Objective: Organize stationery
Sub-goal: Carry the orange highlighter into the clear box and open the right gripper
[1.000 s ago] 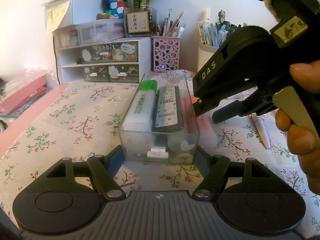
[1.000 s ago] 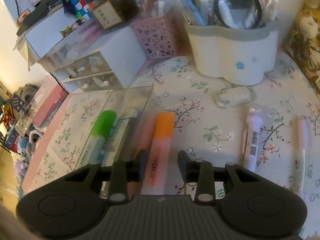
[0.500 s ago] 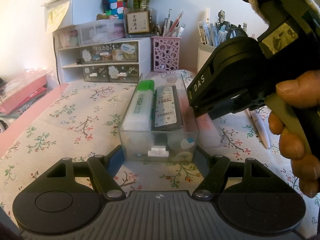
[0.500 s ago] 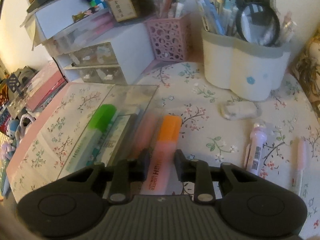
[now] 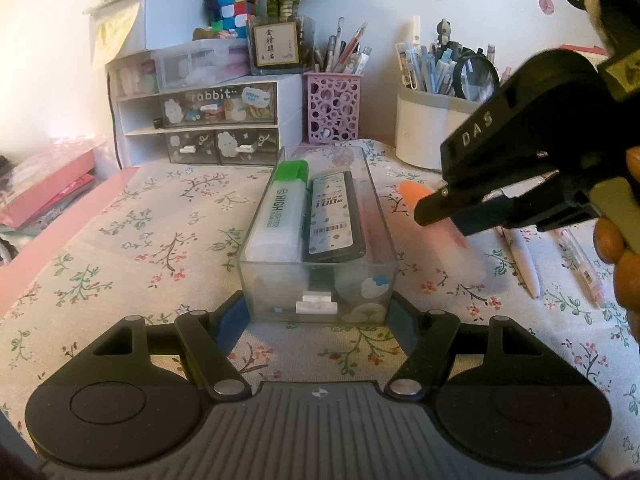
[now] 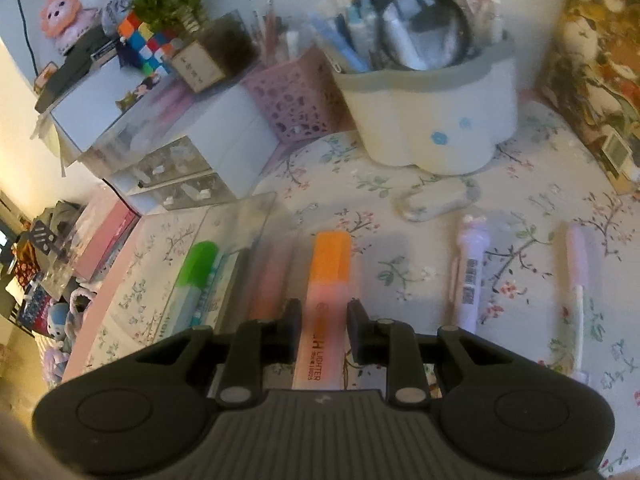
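a floral tablecloth point(image 5: 160, 240) covers the desk. on it rest a clear drawer tray point(image 5: 318, 280), a white drawer cabinet point(image 5: 208, 120), a pink lattice pen cup point(image 5: 333, 108), a white pen holder point(image 6: 432, 120), an eraser point(image 6: 434, 200) and two pens point(image 6: 472, 276), point(image 6: 576, 280).

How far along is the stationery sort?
Done: the green highlighter and a black refill case lie in the clear box, which the left claw brackets. In hand: the right claw is closed on the orange highlighter, beside the box. Left: a white pen and a pink pen on the tablecloth.
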